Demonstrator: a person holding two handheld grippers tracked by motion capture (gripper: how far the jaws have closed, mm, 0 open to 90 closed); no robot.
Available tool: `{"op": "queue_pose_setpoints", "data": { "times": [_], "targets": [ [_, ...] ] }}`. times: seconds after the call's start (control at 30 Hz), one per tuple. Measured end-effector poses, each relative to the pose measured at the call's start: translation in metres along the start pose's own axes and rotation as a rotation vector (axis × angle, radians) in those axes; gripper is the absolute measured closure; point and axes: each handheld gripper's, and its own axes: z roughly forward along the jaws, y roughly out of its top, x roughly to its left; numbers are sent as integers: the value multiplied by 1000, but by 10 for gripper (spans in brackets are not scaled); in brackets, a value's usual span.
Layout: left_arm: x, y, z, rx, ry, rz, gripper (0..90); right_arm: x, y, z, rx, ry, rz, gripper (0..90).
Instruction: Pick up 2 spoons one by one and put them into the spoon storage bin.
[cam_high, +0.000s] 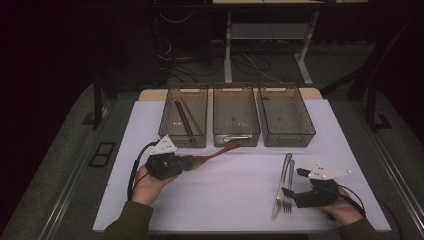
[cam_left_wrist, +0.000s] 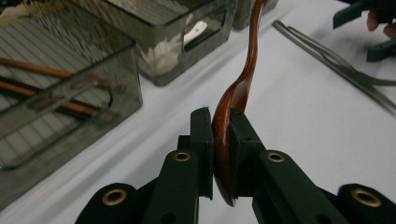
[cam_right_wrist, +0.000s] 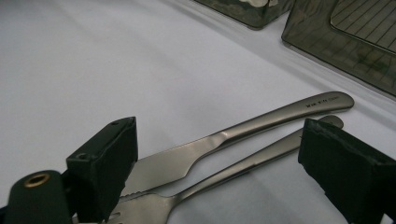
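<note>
- Currently your left gripper (cam_left_wrist: 222, 140) has its jaws clamped on the bowl of one wooden spoon (cam_left_wrist: 243, 79), lifted off the table (cam_high: 230, 190) near the bins.
- Your right gripper (cam_right_wrist: 219, 163) has jaws apart, straddling one knife (cam_right_wrist: 224, 137) and one fork (cam_right_wrist: 233, 170).
- Count: three bins (cam_high: 236, 137); two chopsticks (cam_high: 184, 120) in the leftmost.
- Fork tines cut off in the right gripper view.

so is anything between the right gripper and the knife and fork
Nothing visible. The right gripper is open, its jaws standing either side of the knife and fork, which lie side by side on the white table with no other thing between jaws and cutlery.
</note>
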Motion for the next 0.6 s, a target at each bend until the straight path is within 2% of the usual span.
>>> {"op": "queue_pose_setpoints", "data": {
  "times": [0.37,0.6],
  "targets": [
    [7,33,17,-32,30,0,812,-1,0,0,-1,-2,1,118],
    [12,59,32,-31,57,-4,811,-1,-1,0,0,-2,10,118]
  ]
}}
